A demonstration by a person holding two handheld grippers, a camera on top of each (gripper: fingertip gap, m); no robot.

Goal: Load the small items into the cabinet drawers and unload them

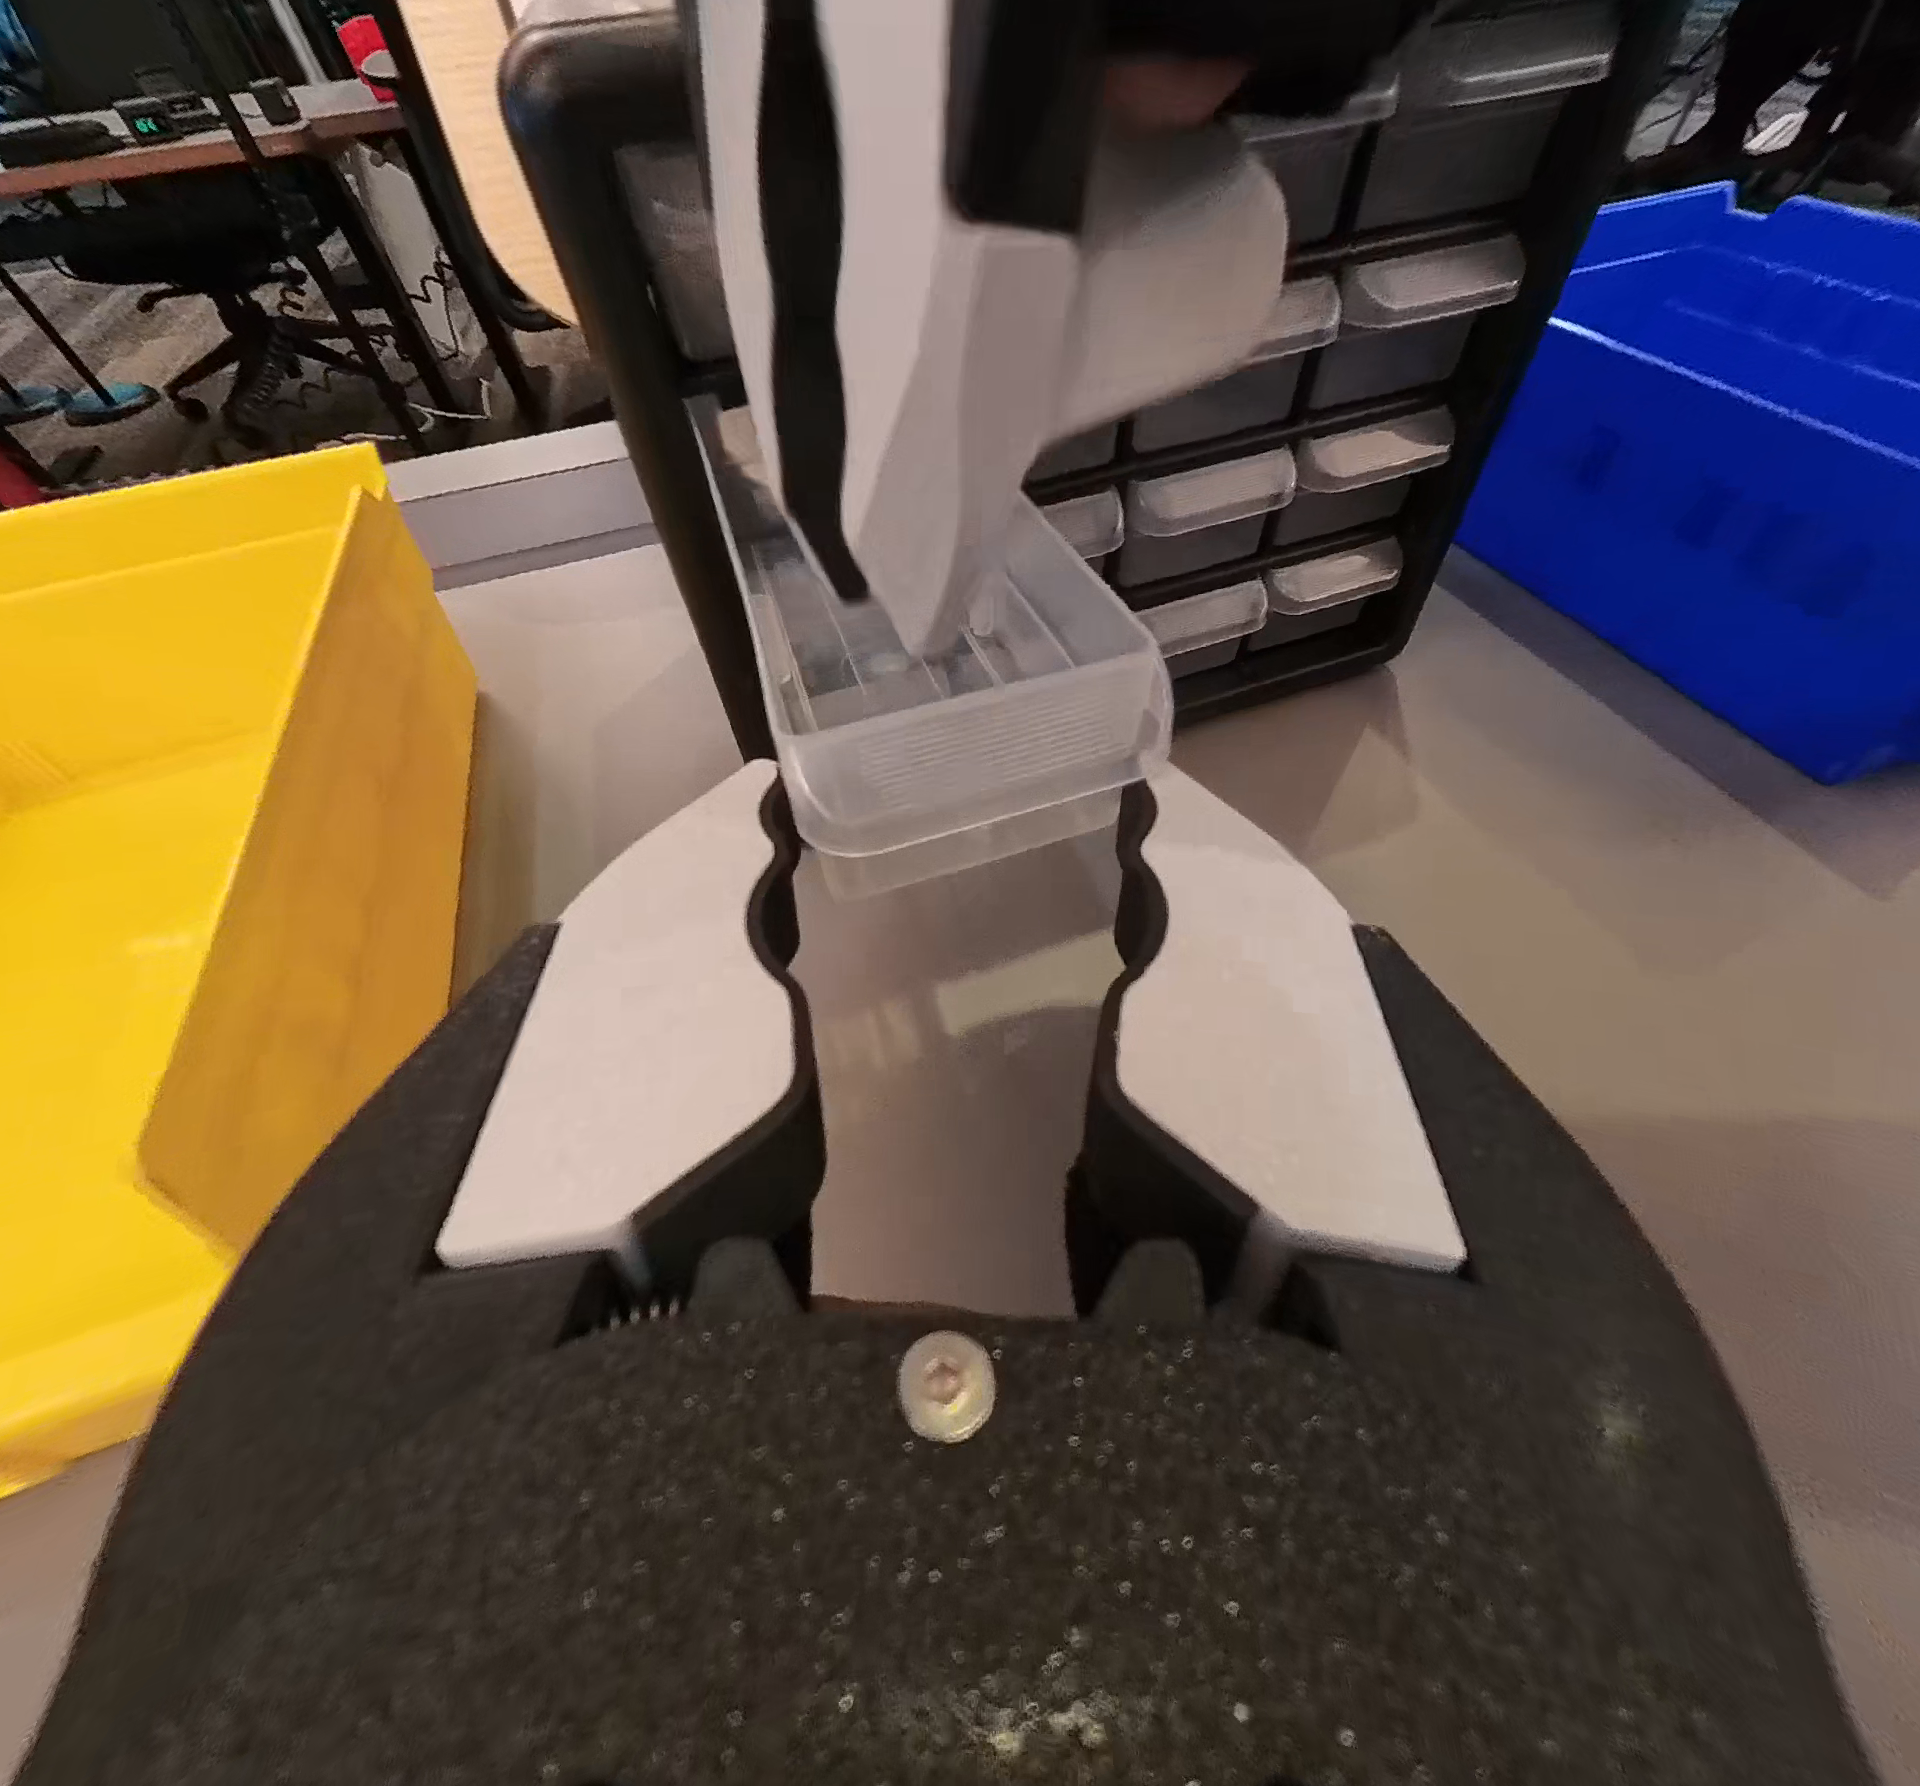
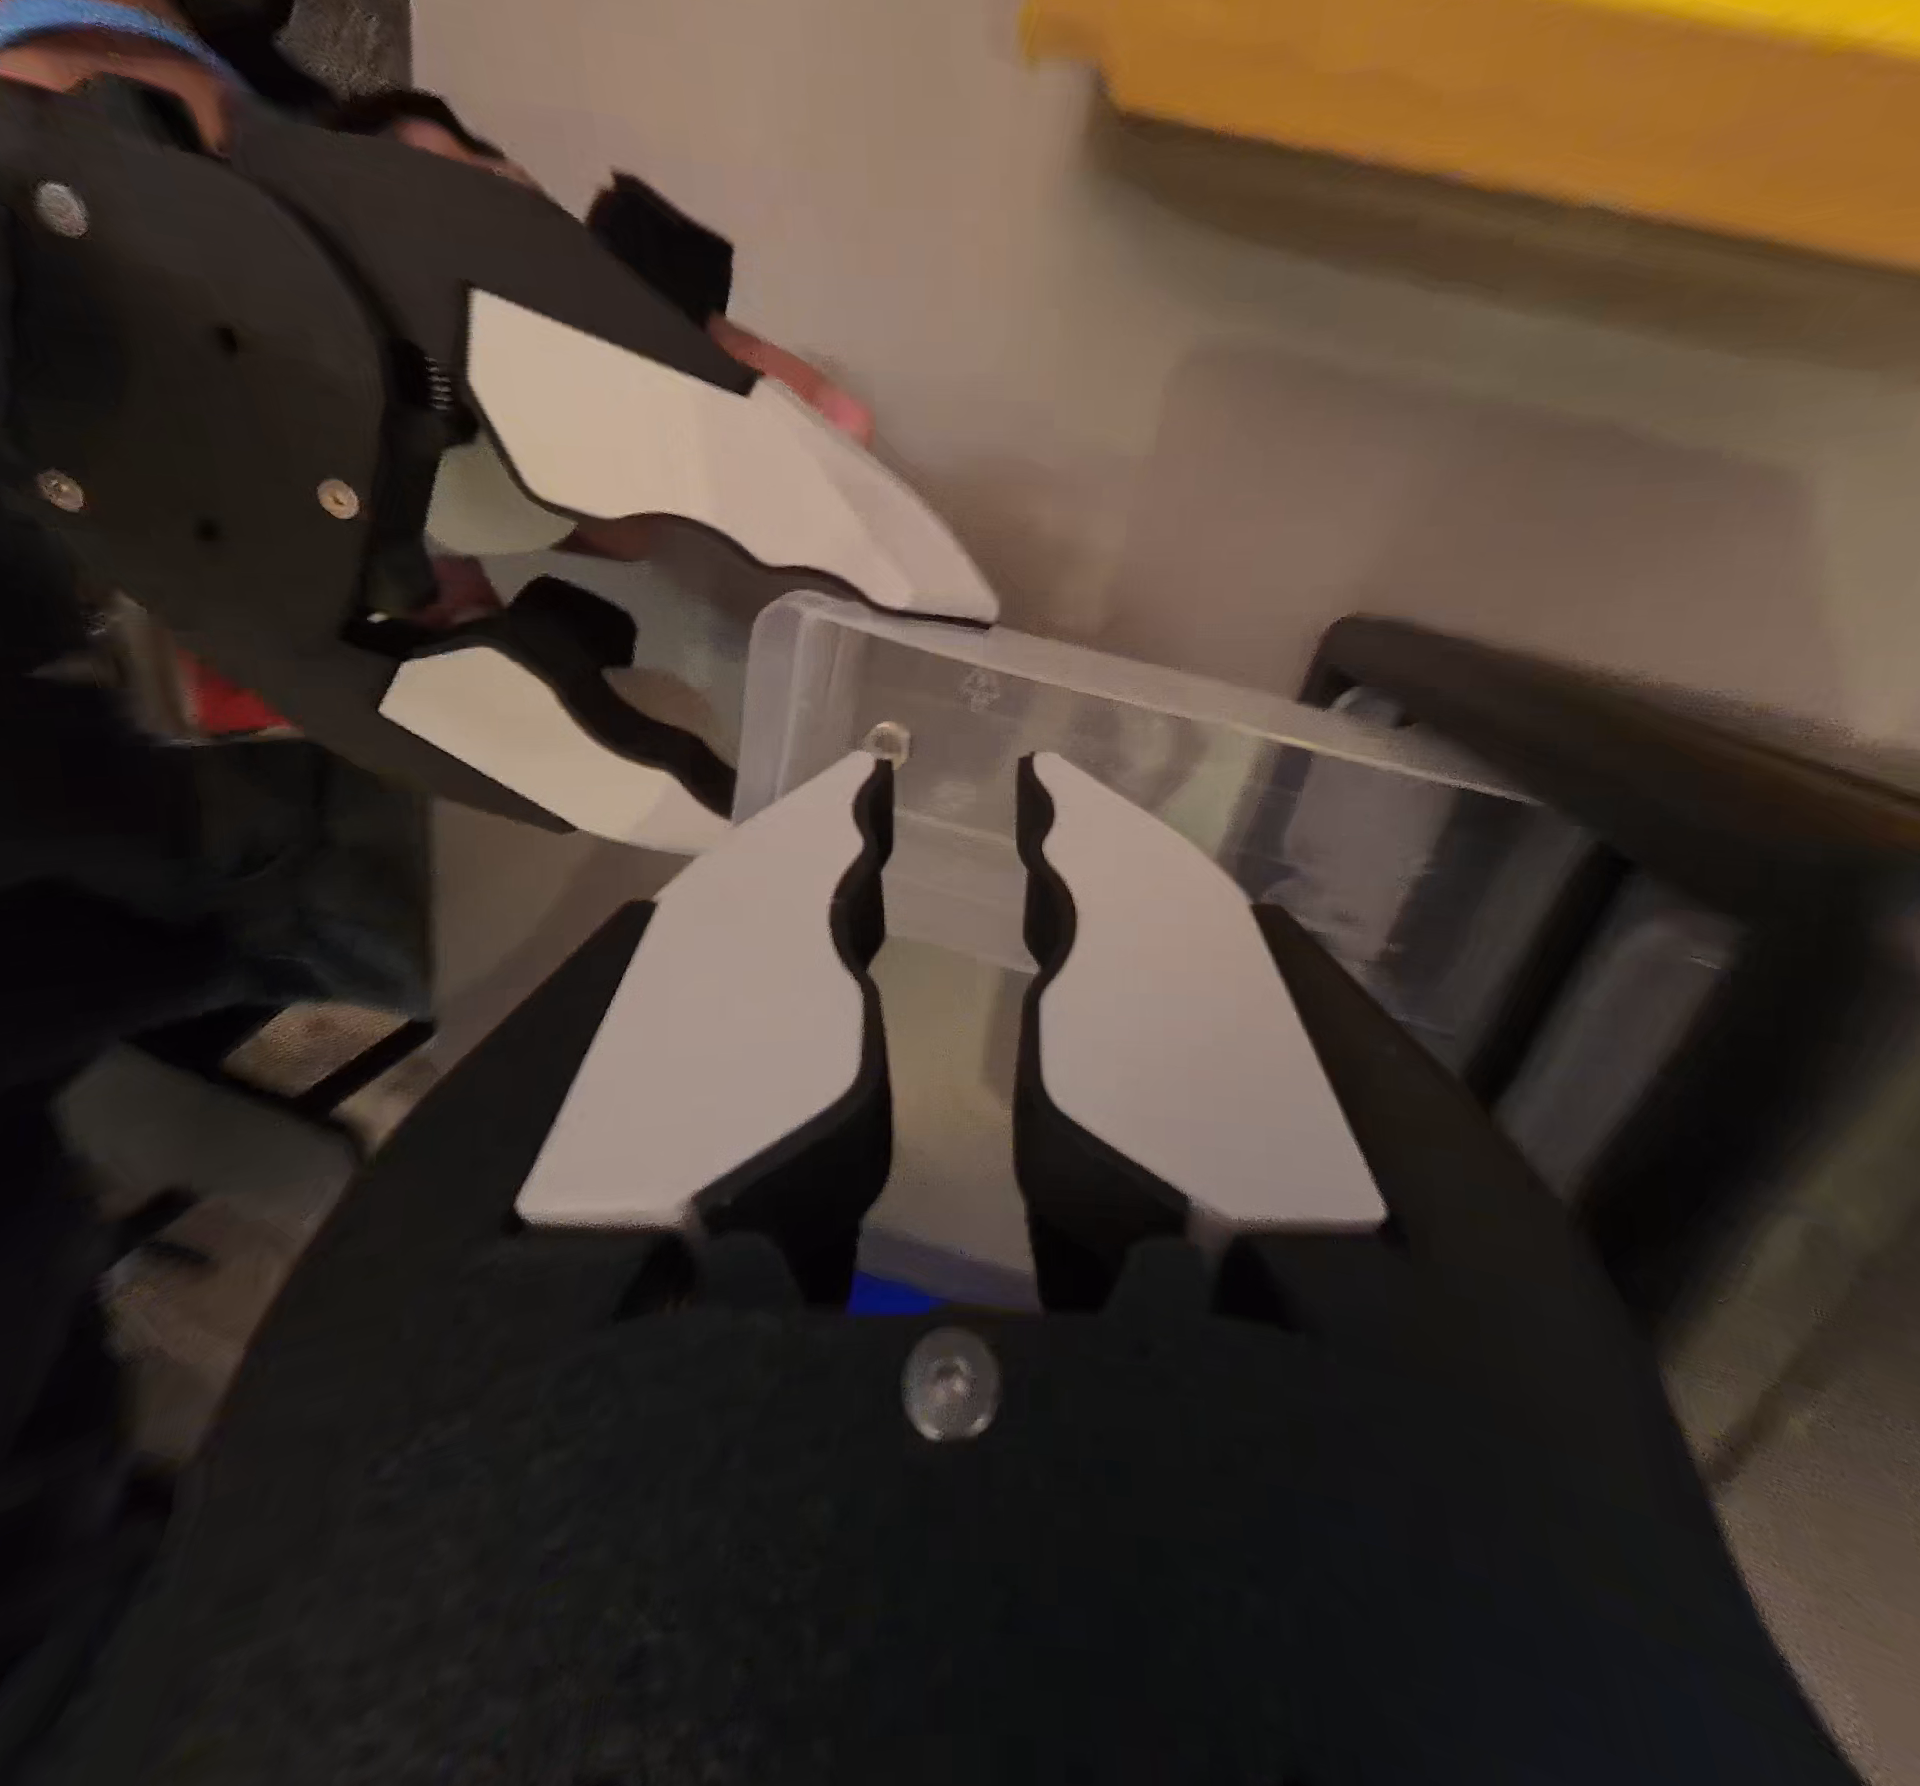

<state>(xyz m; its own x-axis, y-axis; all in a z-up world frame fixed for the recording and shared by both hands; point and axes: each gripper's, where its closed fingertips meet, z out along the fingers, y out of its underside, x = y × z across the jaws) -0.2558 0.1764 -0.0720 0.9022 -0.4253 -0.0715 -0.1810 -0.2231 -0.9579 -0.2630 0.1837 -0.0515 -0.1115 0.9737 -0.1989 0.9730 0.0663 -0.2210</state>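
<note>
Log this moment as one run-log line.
left gripper: open at pulled-out clear drawer front | right gripper: open, reaching into drawer | cabinet | yellow bin

Clear glossy plastic drawer (image 1: 966, 728), black plastic cabinet (image 1: 582, 209), smooth yellow bin (image 1: 208, 801), glossy grey table (image 1: 1455, 905).

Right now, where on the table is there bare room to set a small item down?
Free: the grey table between the pulled-out clear drawer and the blue bin, and the narrower strip between the yellow bin and the drawer. Crowded: the drawer itself, with the right gripper reaching in and the left gripper at its front.
</note>
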